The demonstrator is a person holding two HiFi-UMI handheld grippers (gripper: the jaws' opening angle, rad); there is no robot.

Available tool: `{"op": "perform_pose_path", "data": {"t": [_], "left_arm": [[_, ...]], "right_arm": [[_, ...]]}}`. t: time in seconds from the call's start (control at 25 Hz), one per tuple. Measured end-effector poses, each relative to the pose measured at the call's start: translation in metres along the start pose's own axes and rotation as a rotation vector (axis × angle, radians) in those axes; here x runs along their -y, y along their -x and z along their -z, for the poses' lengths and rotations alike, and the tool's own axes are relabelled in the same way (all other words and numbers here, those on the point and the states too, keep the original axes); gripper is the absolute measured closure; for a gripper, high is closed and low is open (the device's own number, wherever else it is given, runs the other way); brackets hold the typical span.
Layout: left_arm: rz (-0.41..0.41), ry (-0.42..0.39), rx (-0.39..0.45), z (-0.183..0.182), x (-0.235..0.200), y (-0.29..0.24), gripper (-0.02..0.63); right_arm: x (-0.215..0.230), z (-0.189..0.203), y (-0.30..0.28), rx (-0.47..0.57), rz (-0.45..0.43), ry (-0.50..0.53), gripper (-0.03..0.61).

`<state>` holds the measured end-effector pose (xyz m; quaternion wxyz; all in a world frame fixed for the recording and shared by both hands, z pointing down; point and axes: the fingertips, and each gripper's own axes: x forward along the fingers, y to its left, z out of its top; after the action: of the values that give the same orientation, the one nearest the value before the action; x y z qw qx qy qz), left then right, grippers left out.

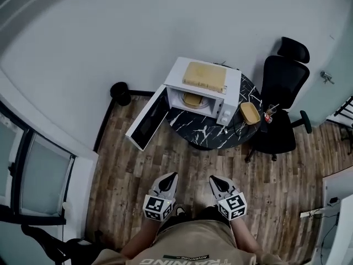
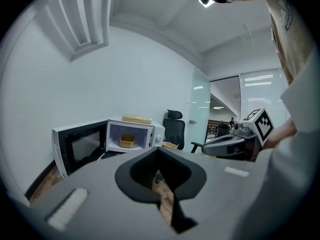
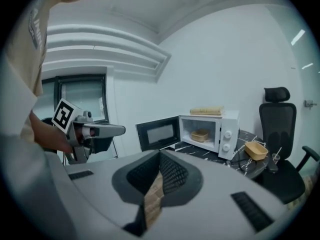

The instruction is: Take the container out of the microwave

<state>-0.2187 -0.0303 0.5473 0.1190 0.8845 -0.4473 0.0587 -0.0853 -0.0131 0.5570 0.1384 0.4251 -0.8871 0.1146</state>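
Note:
A white microwave (image 1: 220, 95) stands on a round black marble-patterned table (image 1: 207, 134), its door (image 1: 148, 117) swung open to the left. A tan container (image 1: 192, 99) sits inside the cavity, also visible in the left gripper view (image 2: 127, 141) and the right gripper view (image 3: 200, 135). My left gripper (image 1: 170, 179) and right gripper (image 1: 216, 181) are held low near my body, well short of the table, both pointing toward it. Each is shut with nothing between its jaws, as the left gripper (image 2: 159, 151) and right gripper (image 3: 160, 154) views show.
A flat tan board (image 1: 204, 76) lies on top of the microwave. A second tan container (image 1: 250, 113) rests at the table's right edge, with a cable beside it. A black office chair (image 1: 281, 104) stands to the right. Wooden floor (image 1: 182, 164) lies between me and the table.

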Motion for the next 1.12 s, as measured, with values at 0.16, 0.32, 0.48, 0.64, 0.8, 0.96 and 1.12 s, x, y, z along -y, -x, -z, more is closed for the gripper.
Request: {"op": "perform_pose_path", "data": {"t": [0.16,0.32,0.48,0.64,0.8,0.96,1.12], "left_arm": [[0.014,-0.009,-0.003,-0.005,-0.024,-0.015,0.606],[0.028,-0.005,-0.035,0.002,-0.028,-0.034,0.607],[0.025,-0.006,-0.074,0.002,-0.037,-0.053,0.607],[0.004,-0.061,-0.089,-0.013,-0.052,-0.080,0.607],[-0.027,-0.097,-0.089,-0.037,-0.064,-0.117,0.607],[-0.056,-0.122,-0.101,-0.050,-0.071,-0.154,0.607],[-0.069,-0.172,-0.146,-0.050,-0.079,-0.196,0.607]], "right_arm": [[0.007,-0.017,-0.026,0.017,0.008,0.005,0.571],[0.020,-0.023,-0.043,0.031,0.005,0.018,0.571],[0.037,-0.018,-0.063,0.047,-0.017,0.002,0.571],[0.064,-0.018,-0.089,0.052,-0.055,-0.018,0.571],[0.102,-0.037,-0.112,0.074,-0.101,-0.006,0.571],[0.139,-0.051,-0.127,0.101,-0.141,-0.023,0.571],[0.171,-0.053,-0.141,0.091,-0.174,-0.004,0.571]]}}
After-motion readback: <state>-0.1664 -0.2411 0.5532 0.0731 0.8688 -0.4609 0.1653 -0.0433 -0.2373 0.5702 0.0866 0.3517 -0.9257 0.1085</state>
